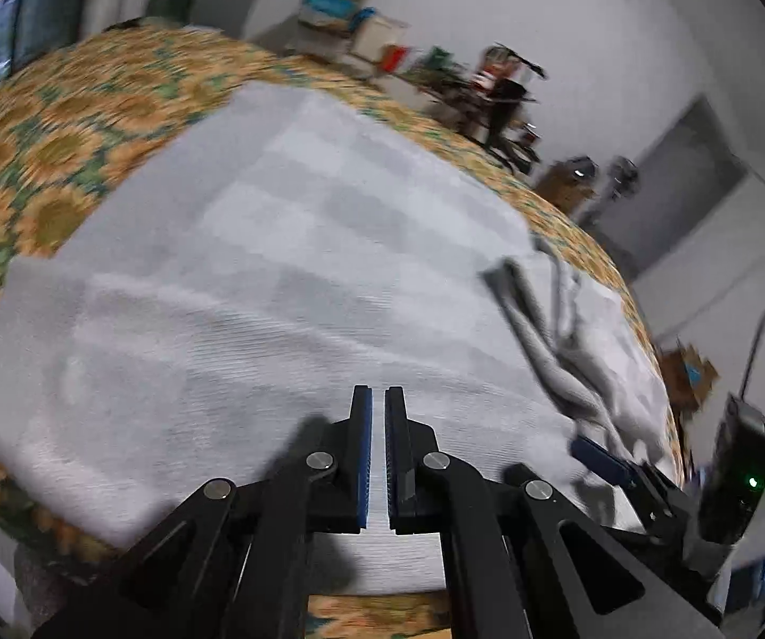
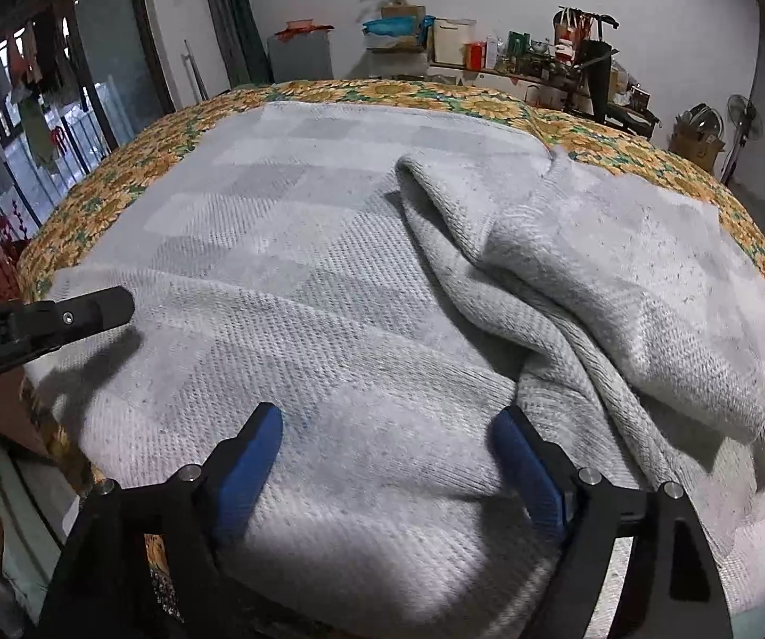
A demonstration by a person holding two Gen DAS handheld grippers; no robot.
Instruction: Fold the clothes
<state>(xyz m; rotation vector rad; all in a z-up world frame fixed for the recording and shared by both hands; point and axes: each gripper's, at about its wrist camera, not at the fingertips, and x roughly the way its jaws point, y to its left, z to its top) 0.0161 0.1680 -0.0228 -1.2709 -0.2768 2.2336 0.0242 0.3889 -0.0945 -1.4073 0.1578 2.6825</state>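
left gripper [image 1: 377, 399]: closed, holds nothing, over grey knit garment [image 1: 254, 287] | right gripper [image 2: 387, 426]: wide open, empty

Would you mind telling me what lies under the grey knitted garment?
The grey knitted garment lies spread on a sunflower-print cover, which shows around its far and side edges. What is beneath the cover, and beneath the bunched fold, is hidden.

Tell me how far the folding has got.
Done: the grey knit garment lies mostly flat on the sunflower bedspread. In hand: nothing is gripped; the left gripper is shut with nothing visibly clamped, and the right gripper hovers open over the near edge. Left: the bunched fold on the right needs smoothing, and no clear fold shows yet.
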